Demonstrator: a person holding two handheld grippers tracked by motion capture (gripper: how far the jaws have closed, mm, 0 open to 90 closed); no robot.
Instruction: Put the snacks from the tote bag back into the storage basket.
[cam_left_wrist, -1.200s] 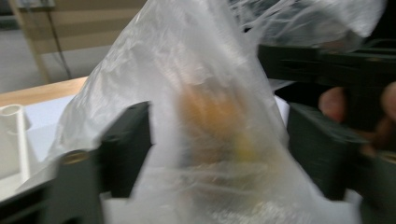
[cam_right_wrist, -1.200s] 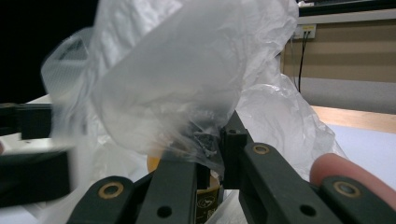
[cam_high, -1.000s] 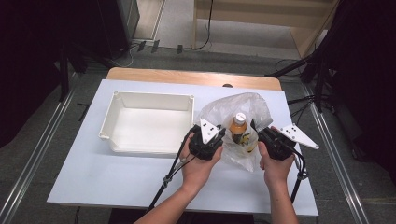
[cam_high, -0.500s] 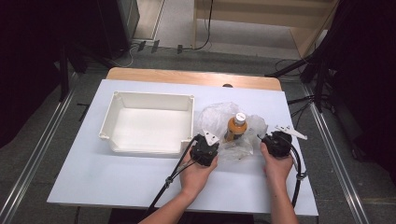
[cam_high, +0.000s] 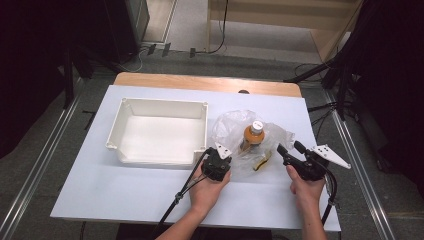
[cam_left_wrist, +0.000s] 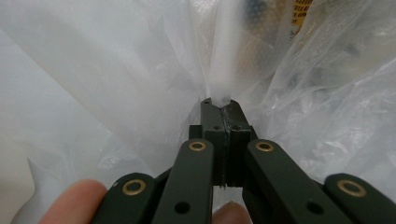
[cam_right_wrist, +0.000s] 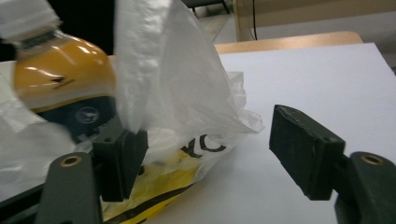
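Observation:
An orange bottle (cam_high: 251, 135) with a white cap stands upright inside a crumpled clear plastic bag (cam_high: 227, 127) on the white table (cam_high: 125, 200). My left gripper (cam_high: 222, 152) is at the bag's near-left edge, shut on a fold of the film (cam_left_wrist: 116, 70); its closed tips (cam_left_wrist: 219, 101) pinch that fold. My right gripper (cam_high: 289, 148) stands open just right of the bag. In the right gripper view its gripper (cam_right_wrist: 210, 140) holds nothing, the bag (cam_right_wrist: 187, 84) brushes its left jaw, and the bottle (cam_right_wrist: 60, 79) rises behind. A yellow and black printed piece (cam_right_wrist: 154, 182) lies in the bag's bottom.
A white rectangular tray (cam_high: 165, 104) sits left of the bag, close beside my left gripper. A wooden strip (cam_high: 200, 82) borders the table's far side. Metal rails (cam_high: 40, 165) run along both sides of the table. Cables trail from both grippers toward the near edge.
Both grippers came down and toward the near edge, and the bag's film sank lower around the bottle. My right gripper let go of the bag, opened, and drew off to the right.

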